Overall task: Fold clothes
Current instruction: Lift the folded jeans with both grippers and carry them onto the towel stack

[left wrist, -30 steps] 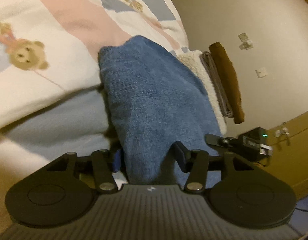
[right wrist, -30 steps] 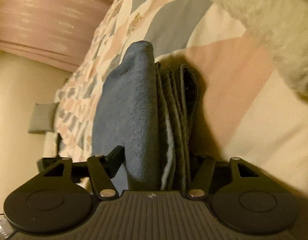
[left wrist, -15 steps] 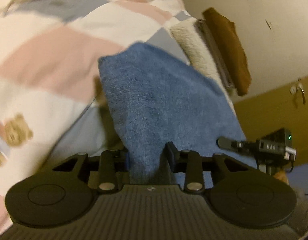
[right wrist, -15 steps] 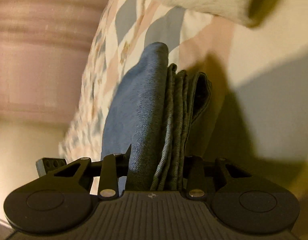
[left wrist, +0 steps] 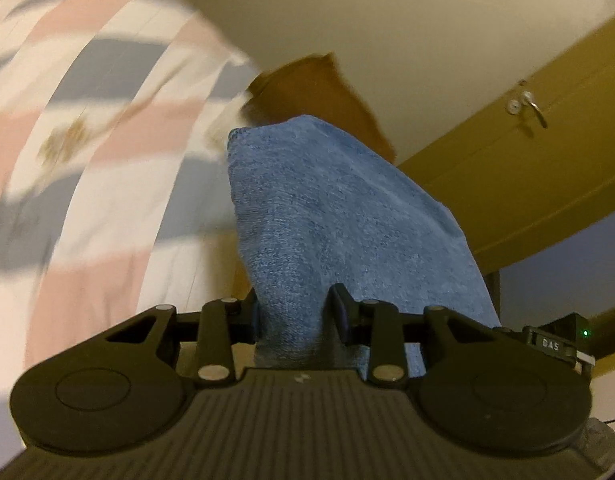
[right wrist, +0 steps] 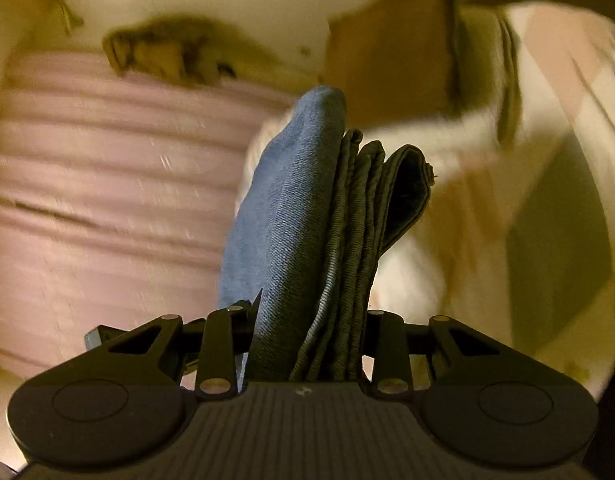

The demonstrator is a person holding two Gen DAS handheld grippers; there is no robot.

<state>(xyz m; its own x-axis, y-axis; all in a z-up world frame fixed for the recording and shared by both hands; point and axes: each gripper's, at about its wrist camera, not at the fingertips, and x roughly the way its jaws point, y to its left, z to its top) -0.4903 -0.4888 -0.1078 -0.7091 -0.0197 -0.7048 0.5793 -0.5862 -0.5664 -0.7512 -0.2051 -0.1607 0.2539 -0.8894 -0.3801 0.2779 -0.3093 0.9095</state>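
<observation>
Lifted clear of the bed (left wrist: 107,128) since a second ago, the folded jeans (right wrist: 307,216) are pinched by the left tool (left wrist: 293,312) and right tool (right wrist: 307,320). Folding looks done; stacking on the brown pile (left wrist: 307,88) at twelve o'clock seems left.

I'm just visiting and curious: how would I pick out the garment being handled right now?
Start at the patchwork bedspread. In front of it, a folded blue denim garment is clamped between both grippers. Unlike the brown and cream folded pieces stacked behind, it is blue and held up.
</observation>
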